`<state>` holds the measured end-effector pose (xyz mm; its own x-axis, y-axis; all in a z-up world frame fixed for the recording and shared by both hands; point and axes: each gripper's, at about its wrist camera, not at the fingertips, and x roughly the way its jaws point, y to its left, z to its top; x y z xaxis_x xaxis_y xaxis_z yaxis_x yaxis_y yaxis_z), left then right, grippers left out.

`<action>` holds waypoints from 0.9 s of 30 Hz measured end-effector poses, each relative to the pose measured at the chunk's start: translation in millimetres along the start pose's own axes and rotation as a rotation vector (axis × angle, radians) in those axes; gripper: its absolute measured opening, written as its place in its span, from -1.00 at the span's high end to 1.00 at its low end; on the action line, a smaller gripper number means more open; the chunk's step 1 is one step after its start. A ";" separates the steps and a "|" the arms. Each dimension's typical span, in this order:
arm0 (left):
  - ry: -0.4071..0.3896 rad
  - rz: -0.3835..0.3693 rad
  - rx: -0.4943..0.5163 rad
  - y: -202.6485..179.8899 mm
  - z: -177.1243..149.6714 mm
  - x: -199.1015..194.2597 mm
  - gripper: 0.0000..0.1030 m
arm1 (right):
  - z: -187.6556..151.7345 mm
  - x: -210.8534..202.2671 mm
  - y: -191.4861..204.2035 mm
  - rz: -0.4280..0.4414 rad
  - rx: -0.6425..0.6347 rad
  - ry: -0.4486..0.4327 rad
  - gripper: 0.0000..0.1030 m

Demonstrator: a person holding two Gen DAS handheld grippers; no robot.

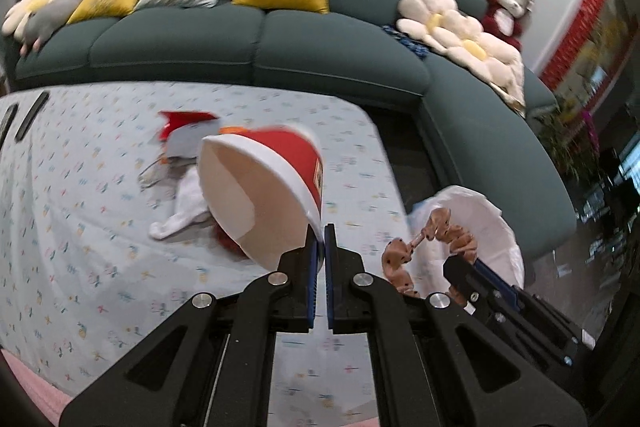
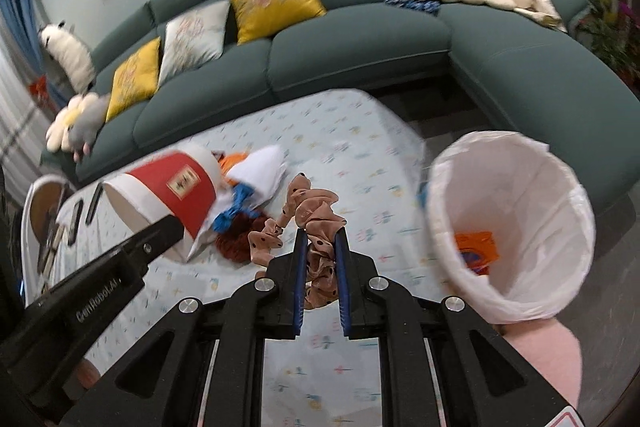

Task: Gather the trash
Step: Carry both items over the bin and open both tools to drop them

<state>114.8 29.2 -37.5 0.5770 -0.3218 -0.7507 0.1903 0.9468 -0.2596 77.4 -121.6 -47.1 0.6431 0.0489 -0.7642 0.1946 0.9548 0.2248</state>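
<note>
Right gripper (image 2: 321,255), seen down its own two blue-padded fingers, is clamped on a crumpled tan fabric scrunchie with dark dots (image 2: 316,223), whose loops spill out above and to the left of the fingertips. From this gripper the white-lined round trash bin (image 2: 508,227) lies at about three o'clock, close beside it and standing off the edge of the table under the pale flower-print tablecloth (image 2: 360,147). Its mouth is tipped toward the camera, and an orange wrapper (image 2: 476,247) already lies inside. So the relation that decides the coming move is simple: the bin is on the right hand's own side, with no other object between them.

Left gripper (image 1: 322,231) pinches the rim of a red and white paper bucket (image 1: 260,187) (the jaws nearly meet on the thin wall). The bucket hangs tilted, open mouth toward the lower left of the left wrist view, its long axis running from about five o'clock up to eleven. From this hand the bin (image 1: 496,227) sits at about three o'clock too, but the right gripper (image 1: 472,267) and its scrunchie (image 1: 436,235) stand between them.

I judge the right hand nearer, so its load probably goes in first; the bucket would then have to cross over. More litter remains on the cloth (white crumpled paper (image 1: 180,215), a red and grey carton (image 1: 188,131)).
</note>
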 end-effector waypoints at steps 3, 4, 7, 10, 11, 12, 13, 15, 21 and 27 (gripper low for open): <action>-0.003 -0.020 0.048 -25.6 -1.3 -0.5 0.94 | 4.4 -13.1 -24.0 -0.022 0.034 -0.032 0.75; -0.001 -0.029 0.063 -32.9 -1.5 0.0 0.94 | 5.9 -16.9 -31.5 -0.035 0.040 -0.044 0.75; -0.001 -0.048 0.115 -60.4 -3.1 3.1 0.94 | 9.2 -27.4 -53.8 -0.063 0.064 -0.072 0.75; 0.003 -0.082 0.157 -89.0 -5.3 7.6 0.94 | 11.7 -35.4 -78.3 -0.085 0.100 -0.090 0.75; 0.004 -0.089 0.168 -95.5 -6.2 8.3 0.94 | 12.6 -38.2 -88.3 -0.097 0.112 -0.098 0.75; 0.006 -0.099 0.185 -105.6 -6.9 10.5 0.94 | 12.9 -40.6 -95.2 -0.105 0.121 -0.102 0.75; 0.008 -0.110 0.199 -113.6 -7.5 12.2 0.94 | 13.4 -42.8 -104.0 -0.115 0.131 -0.109 0.75; 0.014 -0.128 0.231 -132.0 -8.8 17.1 0.94 | 14.6 -44.8 -120.1 -0.136 0.153 -0.118 0.75; 0.054 -0.180 0.297 -175.5 -11.3 38.3 0.94 | 16.1 -49.1 -167.9 -0.187 0.225 -0.127 0.75; 0.107 -0.229 0.302 -205.7 -9.6 60.5 0.93 | 17.0 -46.4 -200.7 -0.218 0.272 -0.121 0.75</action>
<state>102.9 -185.1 -35.4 0.4097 -0.5086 -0.7573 0.5385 0.8049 -0.2492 21.1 -320.4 -46.5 0.6448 -0.1977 -0.7384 0.5161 0.8251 0.2298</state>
